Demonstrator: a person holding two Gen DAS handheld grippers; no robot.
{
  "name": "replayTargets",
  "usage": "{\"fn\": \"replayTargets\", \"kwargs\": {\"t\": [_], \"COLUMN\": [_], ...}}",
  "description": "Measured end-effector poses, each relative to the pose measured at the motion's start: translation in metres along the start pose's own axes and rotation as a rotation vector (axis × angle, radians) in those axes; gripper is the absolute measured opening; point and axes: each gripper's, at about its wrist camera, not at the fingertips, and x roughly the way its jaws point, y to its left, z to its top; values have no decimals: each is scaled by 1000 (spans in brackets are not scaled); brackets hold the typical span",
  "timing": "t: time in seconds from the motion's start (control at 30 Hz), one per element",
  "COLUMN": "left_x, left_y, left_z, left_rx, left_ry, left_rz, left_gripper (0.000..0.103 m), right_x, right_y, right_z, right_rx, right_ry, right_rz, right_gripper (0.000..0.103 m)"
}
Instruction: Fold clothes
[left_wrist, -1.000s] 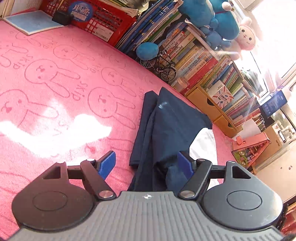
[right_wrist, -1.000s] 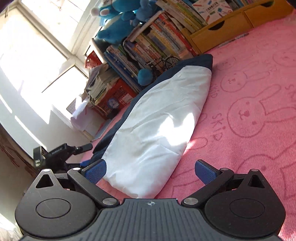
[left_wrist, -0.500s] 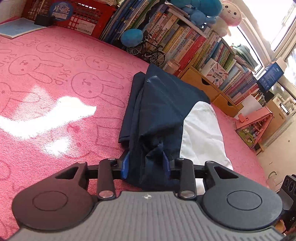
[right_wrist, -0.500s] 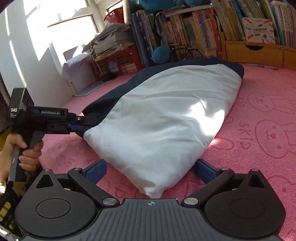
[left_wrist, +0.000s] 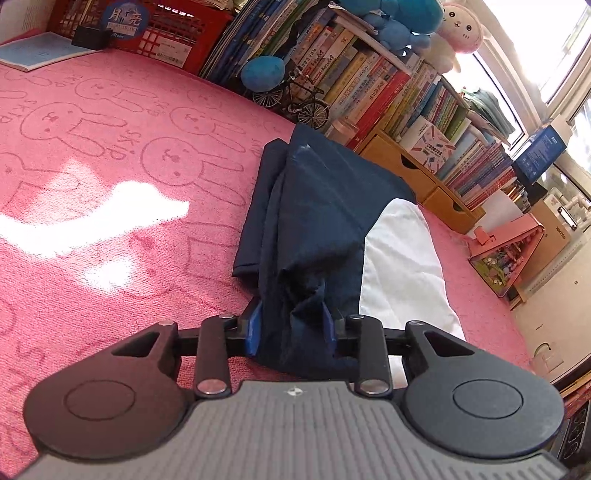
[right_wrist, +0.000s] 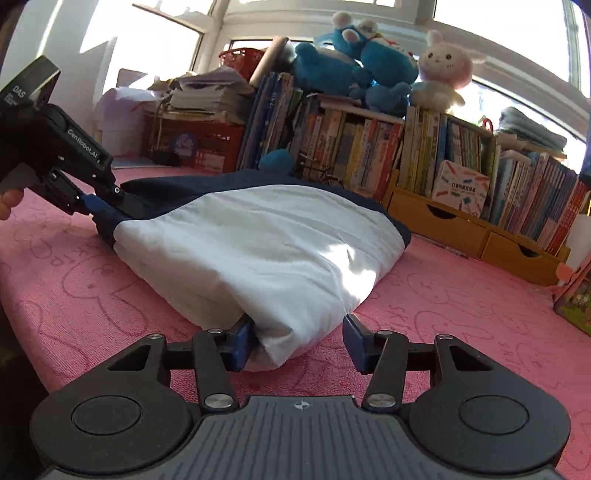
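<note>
A navy and white garment (left_wrist: 317, 206) lies folded lengthwise on the pink rabbit-print cover (left_wrist: 110, 177). My left gripper (left_wrist: 291, 325) is shut on the bunched navy end of the garment. In the right wrist view the white part of the garment (right_wrist: 258, 243) faces me, and its near corner lies between the fingers of my right gripper (right_wrist: 299, 343), which is partly closed around it with a gap on the right side. The left gripper (right_wrist: 88, 201) also shows there at the far left, pinching the navy edge.
Rows of books (right_wrist: 369, 147) and wooden drawers (right_wrist: 461, 229) line the far edge, with plush toys (right_wrist: 369, 62) on top. A model bicycle (left_wrist: 295, 96) and a red crate (left_wrist: 166, 33) stand at the back. A pink box (left_wrist: 506, 251) stands at right.
My left gripper has stayed shut on the navy end. My right gripper has moved lower and closer to the white corner and its fingers have narrowed around it.
</note>
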Motion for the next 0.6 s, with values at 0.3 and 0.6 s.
{"fn": "replayTargets", "kwargs": {"t": [0.3, 0.6], "left_x": [17, -6], "left_y": [-71, -78], "left_z": [-45, -34], "left_rx": [182, 256], "left_ry": [121, 1], "left_rz": [-108, -34], "left_gripper": [27, 35], "right_x": [-2, -39], "right_y": [-79, -133], "right_z": [-11, -8], "right_rx": [-22, 293], "right_ry": [29, -84], "right_rz": [-312, 35], "right_gripper": [23, 64]}}
